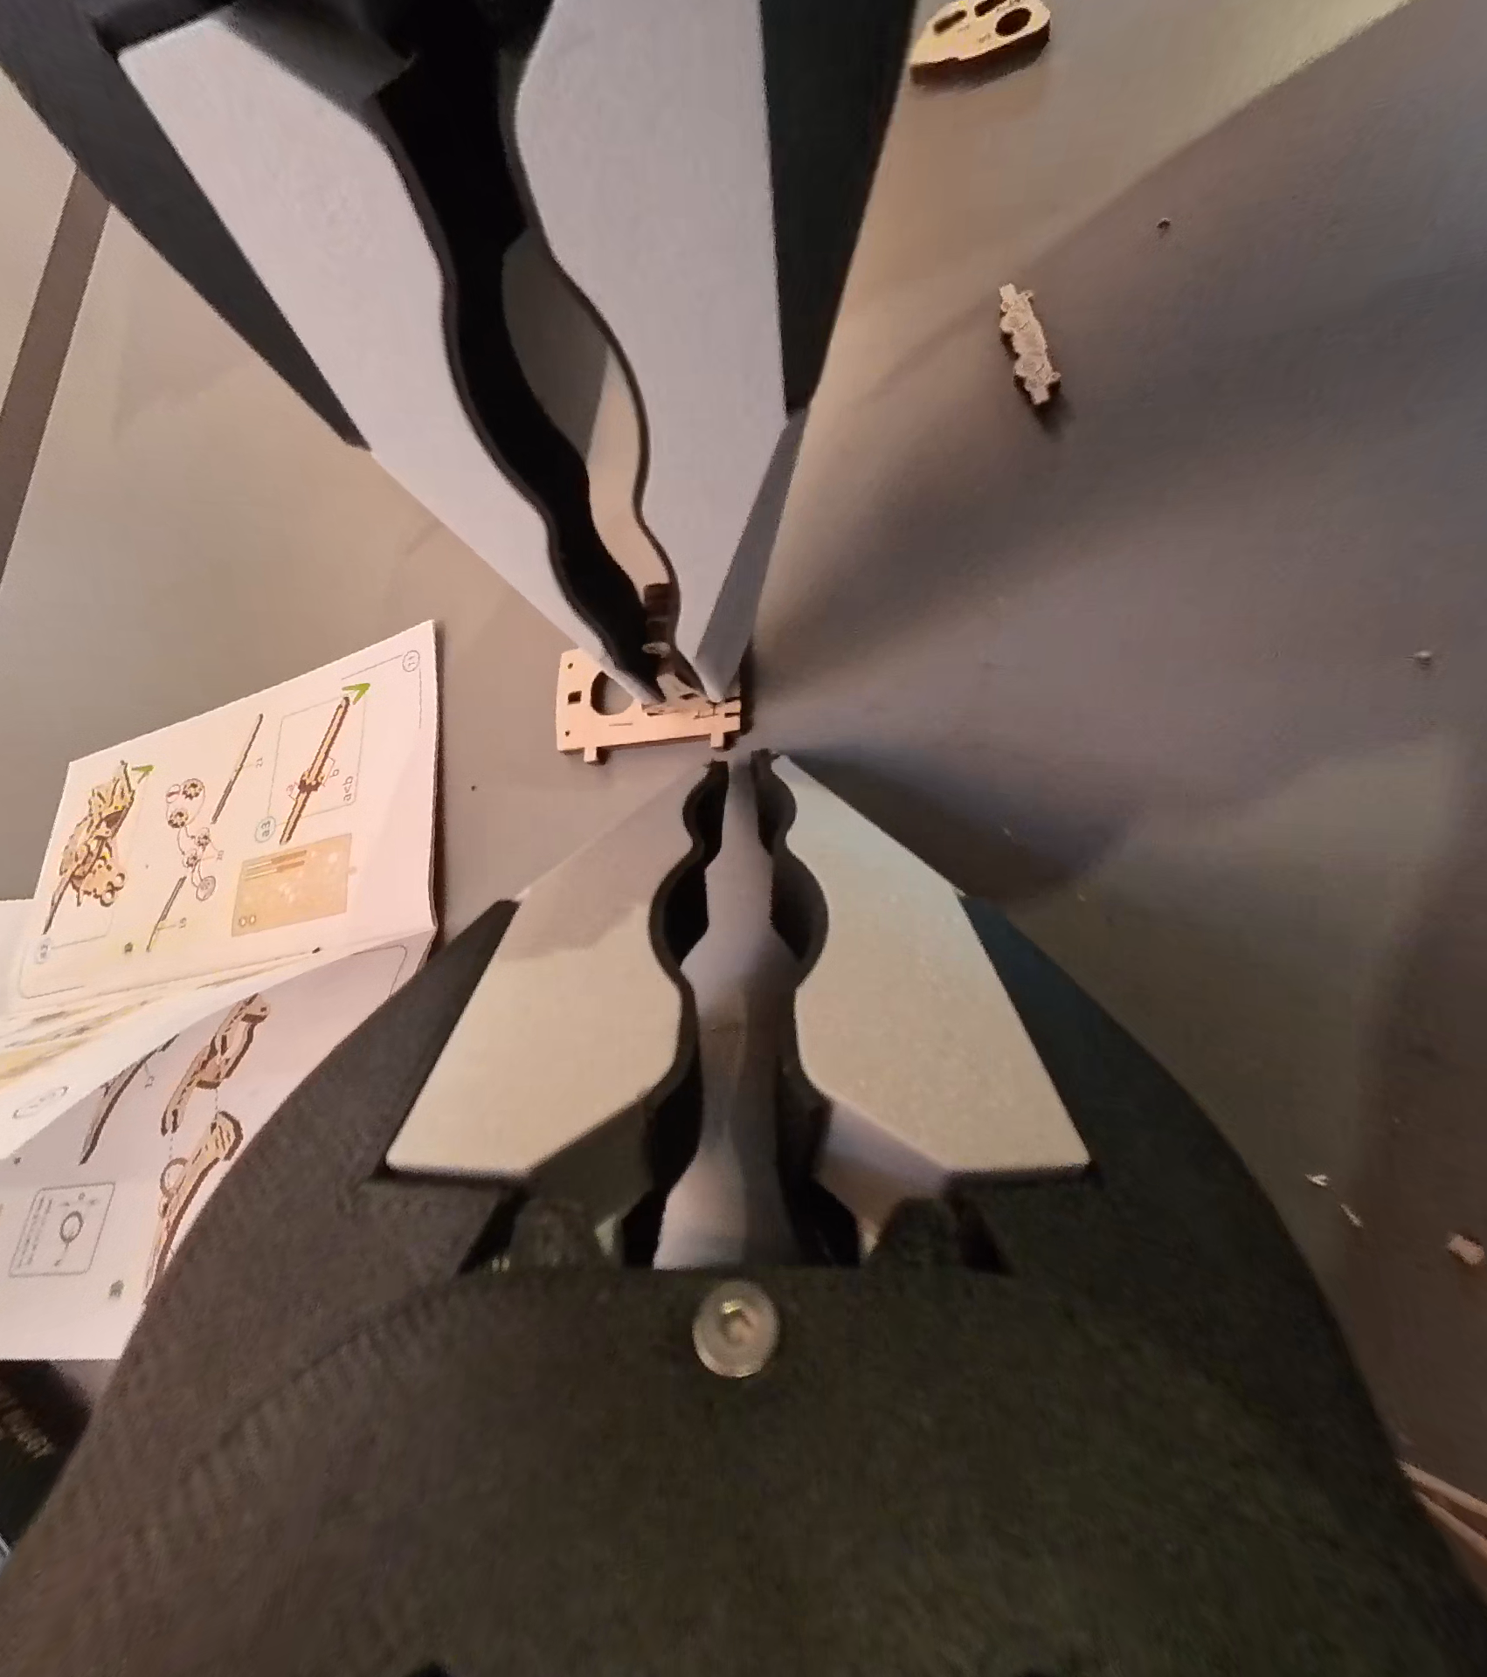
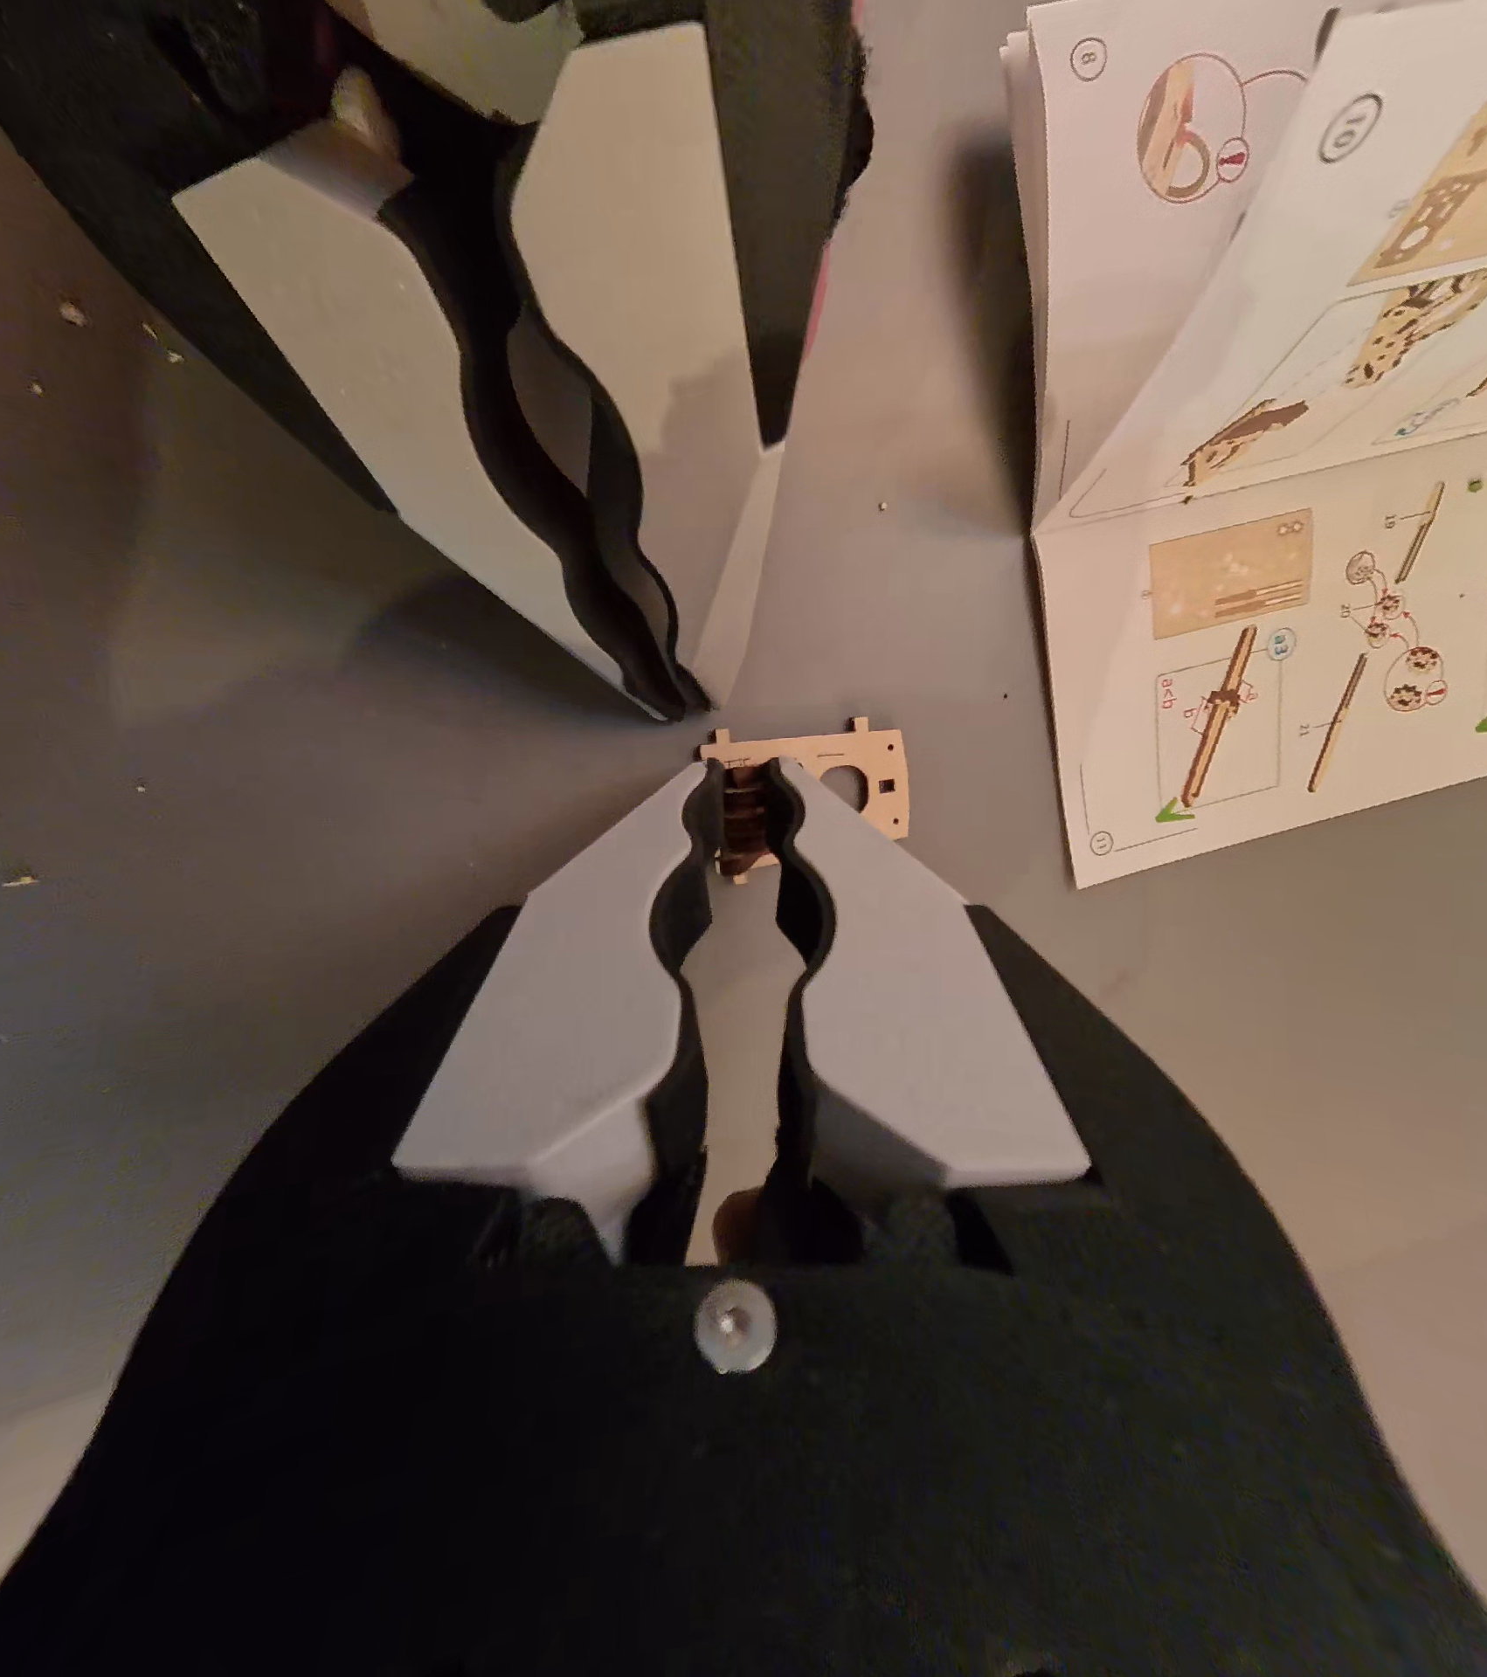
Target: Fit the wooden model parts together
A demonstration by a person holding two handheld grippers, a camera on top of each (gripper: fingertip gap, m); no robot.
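Wooden parts held at centre of grey worktop.

Right hand-held gripper clamps toothed wooden piece upright against flat wooden plate, lying long-axis left-right; left hand-held gripper closed, empty, touching plate's edge.

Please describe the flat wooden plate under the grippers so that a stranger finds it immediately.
On the grey table, right of the open instruction booklet, both grippers meet over a flat wooden plate. Unlike the loose pieces farther away, it has a round hole and edge tabs.
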